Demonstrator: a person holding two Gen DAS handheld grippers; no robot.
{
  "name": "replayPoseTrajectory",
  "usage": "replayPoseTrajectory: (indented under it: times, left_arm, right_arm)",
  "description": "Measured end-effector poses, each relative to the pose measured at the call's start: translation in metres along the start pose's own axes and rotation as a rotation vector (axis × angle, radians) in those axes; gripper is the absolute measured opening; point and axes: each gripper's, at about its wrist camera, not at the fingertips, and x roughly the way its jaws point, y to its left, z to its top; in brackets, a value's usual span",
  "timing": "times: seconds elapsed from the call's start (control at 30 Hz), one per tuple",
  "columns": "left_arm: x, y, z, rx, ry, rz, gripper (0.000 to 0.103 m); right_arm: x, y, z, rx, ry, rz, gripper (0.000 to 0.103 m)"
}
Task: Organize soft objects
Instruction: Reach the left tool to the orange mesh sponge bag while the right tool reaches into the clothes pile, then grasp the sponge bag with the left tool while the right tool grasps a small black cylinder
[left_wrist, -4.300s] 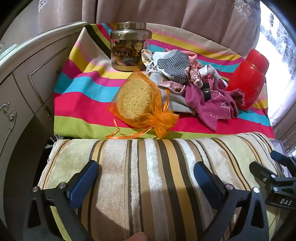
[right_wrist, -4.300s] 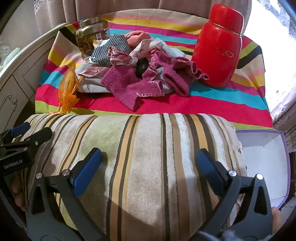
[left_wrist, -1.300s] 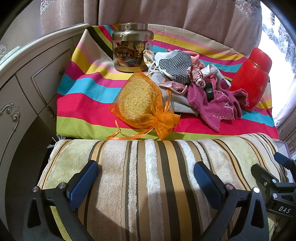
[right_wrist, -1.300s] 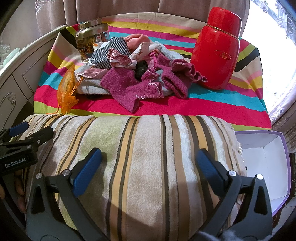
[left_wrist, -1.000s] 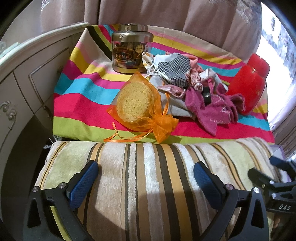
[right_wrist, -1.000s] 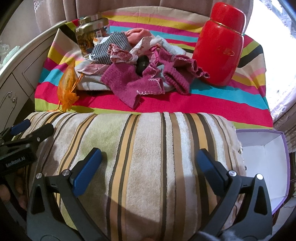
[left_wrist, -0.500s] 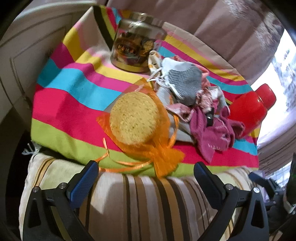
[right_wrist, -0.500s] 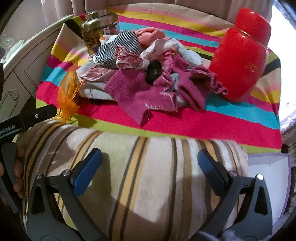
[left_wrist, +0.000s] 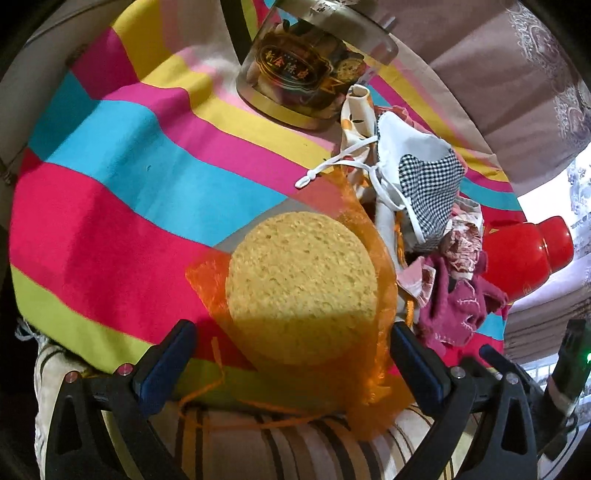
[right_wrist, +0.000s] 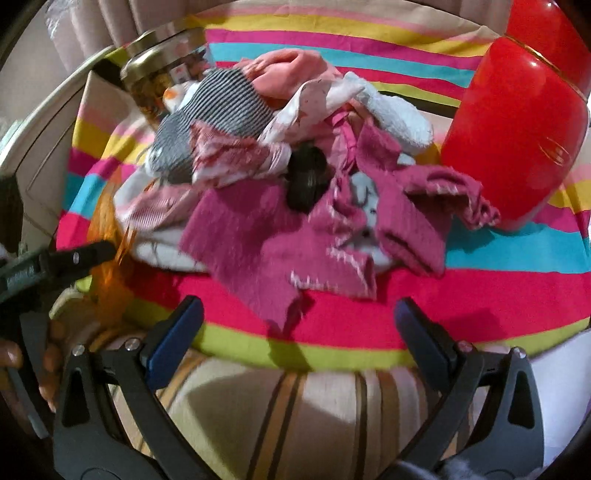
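Two grippers hang over the striped cloth (left_wrist: 122, 206), and both stand wide with nothing between their fingers; the left gripper (left_wrist: 291, 356) is the one that matters now, because the round yellow sponge (left_wrist: 301, 286) in its orange mesh bag (left_wrist: 373, 365) lies straight ahead of it, centred in the gap between the two blue pads, near but not yet touched. The sponge lies flat on the cloth near its front edge, and the bag's gathered neck trails toward the striped cushion (left_wrist: 295, 450) below; the jar (left_wrist: 310, 77) stands well behind. The right gripper (right_wrist: 299, 328) faces the heap of clothes (right_wrist: 295, 184) beside the red flask (right_wrist: 517, 129), with a magenta knit piece (right_wrist: 273, 251) nearest its fingers; for the sponge, I judge the left hand far better placed.
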Motion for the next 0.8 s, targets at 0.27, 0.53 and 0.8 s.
replayPoseTrajectory:
  times: [0.27,0.53,0.8]
  left_arm:
    - [0.004,-0.006,-0.004,0.049,-0.015,-0.004,0.073]
    - [-0.010,0.002,-0.016,0.044,-0.052,-0.033,0.072]
    - [-0.013,-0.001,-0.016,0.060,-0.069,-0.028,0.072]
  right_arm:
    - [-0.012,-0.020,0.032,0.121,-0.167,0.065,0.089]
    - [0.020,-0.012,0.059,0.007,-0.115,0.024,0.050]
    - [0.047,-0.012,0.070,-0.033,-0.070,0.011,0.044]
